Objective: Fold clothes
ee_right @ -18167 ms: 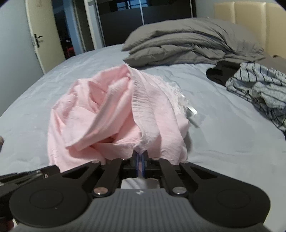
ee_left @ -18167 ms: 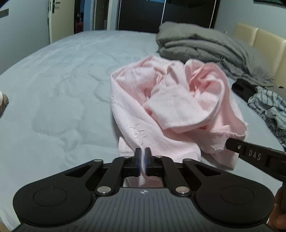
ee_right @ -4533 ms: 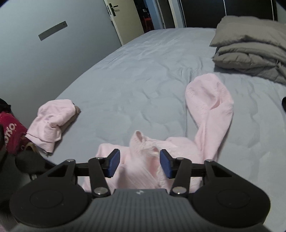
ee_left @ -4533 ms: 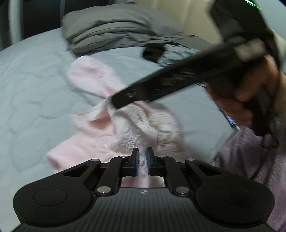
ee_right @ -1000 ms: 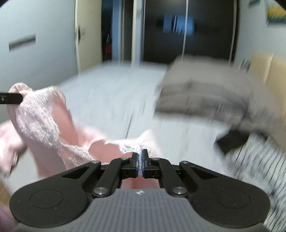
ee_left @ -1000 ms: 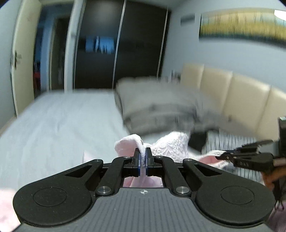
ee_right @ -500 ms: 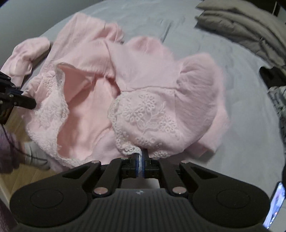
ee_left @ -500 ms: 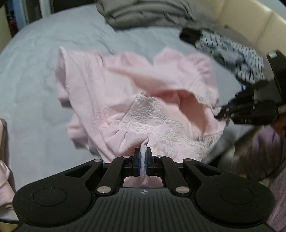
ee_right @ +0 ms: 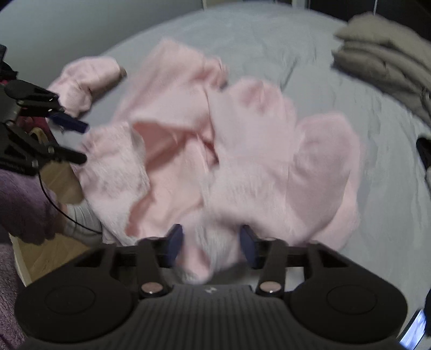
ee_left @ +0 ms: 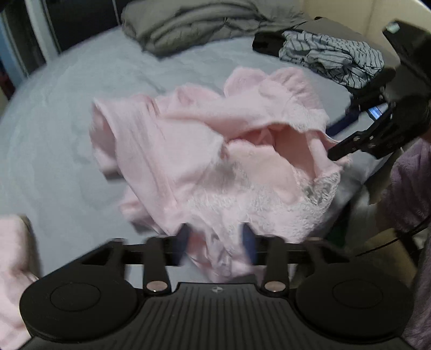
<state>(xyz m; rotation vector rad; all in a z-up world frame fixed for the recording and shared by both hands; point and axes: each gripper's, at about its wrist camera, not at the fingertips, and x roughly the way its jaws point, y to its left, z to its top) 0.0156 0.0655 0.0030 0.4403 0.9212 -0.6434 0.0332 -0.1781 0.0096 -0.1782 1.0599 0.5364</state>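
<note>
A pink garment with white lace trim [ee_left: 215, 161] lies crumpled on the grey bed near its front edge; it also shows in the right wrist view [ee_right: 242, 150]. My left gripper [ee_left: 215, 242] is open, its blue pads apart with the lace hem lying loose between them. My right gripper [ee_right: 210, 243] is open too, with a fold of the garment between its pads. The right gripper also shows at the right of the left wrist view [ee_left: 363, 142], and the left gripper at the left of the right wrist view [ee_right: 67, 140]. Both views are motion-blurred.
A folded grey duvet [ee_left: 204, 24] lies at the back of the bed [ee_left: 54, 113]. A striped garment [ee_left: 331, 59] and a black item [ee_left: 266, 43] lie at the far right. Another pink piece [ee_right: 83, 78] lies at the bed's left edge. Wooden floor [ee_right: 54, 253] shows below.
Both grippers have opened and let go of the lace hem they were pinching. The garment has dropped onto the bed in a crumpled heap.
</note>
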